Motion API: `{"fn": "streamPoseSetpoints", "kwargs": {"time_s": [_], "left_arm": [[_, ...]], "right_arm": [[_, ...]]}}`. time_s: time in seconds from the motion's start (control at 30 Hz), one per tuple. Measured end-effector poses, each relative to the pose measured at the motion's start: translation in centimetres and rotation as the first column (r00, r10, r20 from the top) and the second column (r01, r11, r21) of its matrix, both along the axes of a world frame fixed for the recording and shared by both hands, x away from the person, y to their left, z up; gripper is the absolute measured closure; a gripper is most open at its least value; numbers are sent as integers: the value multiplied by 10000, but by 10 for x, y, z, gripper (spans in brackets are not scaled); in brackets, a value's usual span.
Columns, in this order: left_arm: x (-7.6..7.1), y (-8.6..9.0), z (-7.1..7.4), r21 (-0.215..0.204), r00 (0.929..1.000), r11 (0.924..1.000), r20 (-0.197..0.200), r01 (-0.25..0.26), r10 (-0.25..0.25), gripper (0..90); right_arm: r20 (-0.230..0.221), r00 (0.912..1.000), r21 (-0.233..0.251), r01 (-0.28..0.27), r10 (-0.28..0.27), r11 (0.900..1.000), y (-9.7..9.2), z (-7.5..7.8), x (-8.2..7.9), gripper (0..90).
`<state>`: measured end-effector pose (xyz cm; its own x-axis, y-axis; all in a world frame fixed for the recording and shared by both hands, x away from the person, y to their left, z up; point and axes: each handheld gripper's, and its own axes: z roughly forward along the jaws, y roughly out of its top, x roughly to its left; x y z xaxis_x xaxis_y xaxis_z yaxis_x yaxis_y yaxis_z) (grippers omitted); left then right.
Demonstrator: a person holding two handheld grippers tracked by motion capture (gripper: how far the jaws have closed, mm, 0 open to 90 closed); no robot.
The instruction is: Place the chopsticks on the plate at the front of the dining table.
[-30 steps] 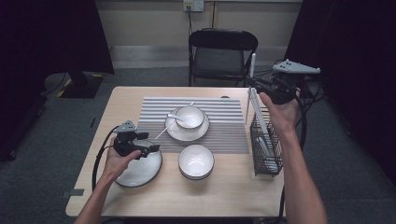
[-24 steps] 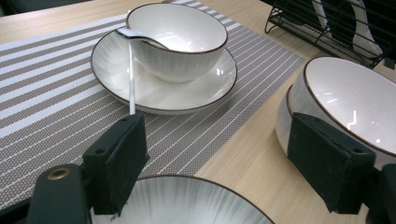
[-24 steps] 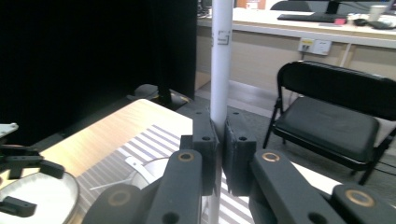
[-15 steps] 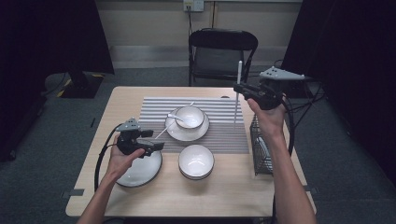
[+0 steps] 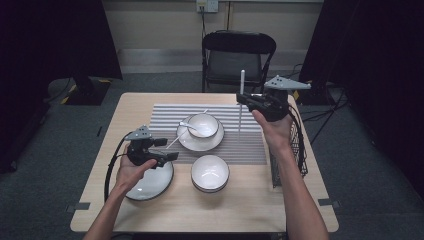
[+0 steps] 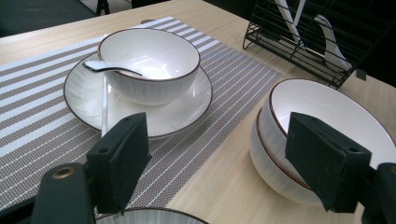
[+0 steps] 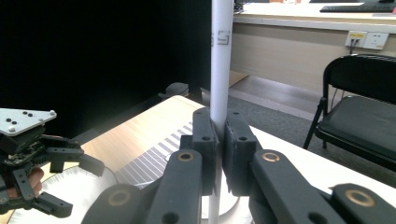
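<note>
The right gripper (image 5: pixel 243 101) clamps an upright white chopstick (image 5: pixel 241 102) above the striped placemat (image 5: pixel 240 142), best lowered slowly beside the saucer (image 5: pixel 200 141), keeping clear of the bowl, while the left gripper (image 5: pixel 167 156) hovers open over the plate (image 5: pixel 150 186).

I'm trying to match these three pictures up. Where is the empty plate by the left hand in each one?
High view: plate at lower left, under the left gripper.
Left gripper view: a sliver of its rim at the bottom edge, between the fingers.
Right gripper view: lower left, behind the left gripper.
Shared landmark: the striped mat.
</note>
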<state>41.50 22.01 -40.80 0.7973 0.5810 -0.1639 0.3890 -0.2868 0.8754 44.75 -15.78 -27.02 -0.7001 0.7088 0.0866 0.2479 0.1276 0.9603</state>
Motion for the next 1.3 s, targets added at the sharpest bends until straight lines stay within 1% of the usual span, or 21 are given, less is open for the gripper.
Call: {"fn": "streamPoseSetpoints", "kwargs": {"time_s": [0.1,0.13,0.23,0.33,0.37,0.4,0.43,0.47,0.57,0.67,0.73,0.77,0.9,0.93,0.97,1.0,1.07,1.13,1.17,1.23,1.3], "left_arm": [[0,-4,3,-76,9999,10000,128,25,-24,201],[0,-5,4,-73,9999,10000,92,49,-48,188],[1,-8,6,-39,9998,9998,140,175,-174,193],[1,-10,8,-260,9997,9995,183,178,-173,206],[1,-10,9,-237,9995,9995,231,198,-193,206],[2,-11,10,-210,9997,9996,170,202,-199,206],[2,-12,11,-235,9997,9995,136,196,-192,204],[2,-12,12,-201,9997,9996,195,182,-178,200],[3,-15,14,-169,9992,9996,314,247,-241,191],[4,-20,17,-85,9989,9994,327,333,-330,200],[5,-22,20,-106,9983,9990,409,432,-427,211],[5,-24,20,-216,9985,9989,373,411,-402,212],[6,-29,25,-136,9972,9988,593,465,-456,222],[6,-31,26,-209,9970,9984,589,521,-508,228],[7,-32,27,-112,9964,9983,634,574,-566,232],[7,-33,28,-135,9960,9984,719,550,-539,232],[7,-35,28,-290,9962,9980,679,559,-538,235],[8,-36,28,-245,9958,9981,727,573,-553,244],[9,-37,28,-294,9955,9976,722,633,-610,244],[9,-38,29,-202,9960,9982,700,570,-555,251],[10,-40,30,-350,9954,9973,742,641,-614,267]], "right_arm": [[-13,9999,67,-139,139,9999,4,-1,1,851],[-60,9998,119,-178,179,9998,6,-2,1,851],[-131,9995,106,-280,281,9996,11,-6,3,851],[-212,9992,130,-347,350,9993,16,-9,4,851],[-207,9990,160,-396,399,9991,18,-10,5,851],[-206,9990,211,-384,388,9990,19,-11,6,851],[-299,9987,291,-404,413,9988,19,-12,8,850],[-332,9985,269,-420,429,9988,20,-13,9,850],[-292,9980,129,-551,555,9984,27,-15,7,850],[-306,9974,120,-655,658,9978,32,-16,7,851],[-293,9971,127,-701,704,9975,35,-16,6,851],[-287,9970,138,-711,714,9974,37,-16,6,851],[-195,9963,74,-834,835,9965,44,-16,4,851],[-188,9958,46,-893,893,9960,46,-16,4,851],[-194,9956,7,-913,913,9958,48,-17,3,850],[-193,9951,1,-966,966,9953,50,-17,3,851],[-182,9945,18,-1027,1028,9947,54,-17,2,851],[-156,9936,20,-1123,1123,9937,58,-17,1,851],[-146,9930,2,-1170,1169,9931,60,-16,1,851],[-118,9915,18,-1298,1298,9915,65,-16,0,851],[-99,9911,-2,-1328,1328,9911,69,-16,0,851]]}}
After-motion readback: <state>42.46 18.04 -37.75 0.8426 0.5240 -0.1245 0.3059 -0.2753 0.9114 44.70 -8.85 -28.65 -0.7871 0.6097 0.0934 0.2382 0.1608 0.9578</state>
